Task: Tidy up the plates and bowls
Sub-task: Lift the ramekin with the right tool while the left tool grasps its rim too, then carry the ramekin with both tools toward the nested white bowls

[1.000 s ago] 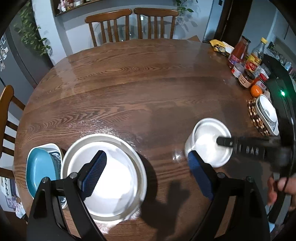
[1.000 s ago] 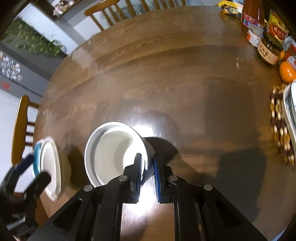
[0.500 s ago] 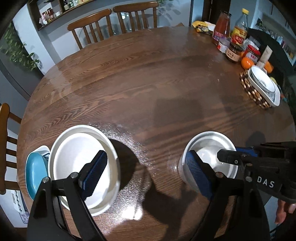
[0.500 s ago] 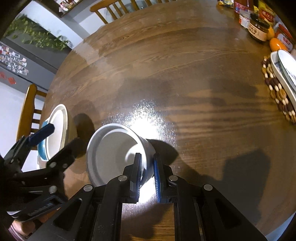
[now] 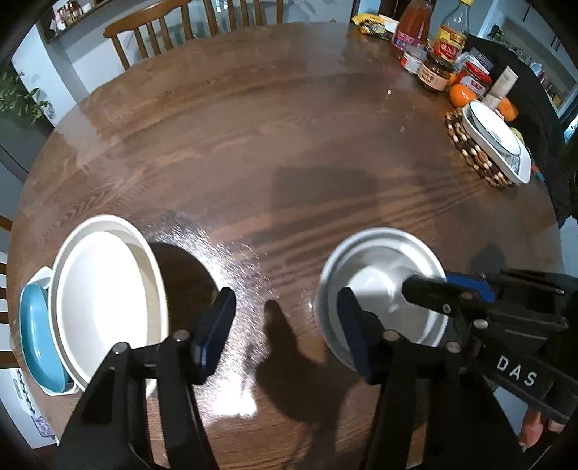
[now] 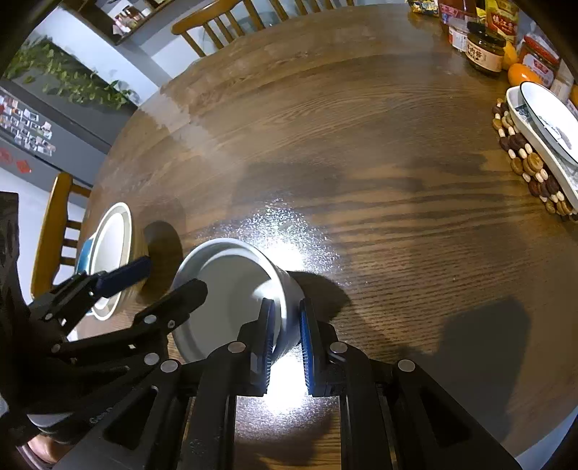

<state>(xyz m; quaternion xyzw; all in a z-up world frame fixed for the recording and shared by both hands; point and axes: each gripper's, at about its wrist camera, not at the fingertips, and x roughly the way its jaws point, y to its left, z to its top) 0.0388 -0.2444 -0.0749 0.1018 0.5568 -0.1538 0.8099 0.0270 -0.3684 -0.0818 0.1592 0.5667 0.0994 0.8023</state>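
A white bowl (image 5: 379,285) (image 6: 231,289) hangs tipped over the round wooden table (image 5: 253,144). My right gripper (image 6: 287,327) (image 5: 448,289) is shut on its wall, one pad inside and one outside. My left gripper (image 5: 285,325) (image 6: 159,282) is closing beside it. Its right finger (image 5: 352,332) overlaps the bowl's left rim, while its left pad (image 5: 216,325) stands apart over bare wood. At the table's left edge a white plate (image 5: 104,296) (image 6: 112,249) rests on a blue dish (image 5: 34,336).
Jars and bottles (image 5: 437,54) and an orange (image 5: 462,94) crowd the far right. A white oval dish (image 5: 495,141) (image 6: 545,126) sits on a beaded trivet (image 5: 469,152). Wooden chairs (image 5: 144,29) stand behind the table. A hand (image 5: 538,426) holds the right gripper.
My left gripper has moved right, off the white plate and toward the bowl, and its jaws have narrowed. The bowl, still in my right gripper, has come closer to the left gripper.
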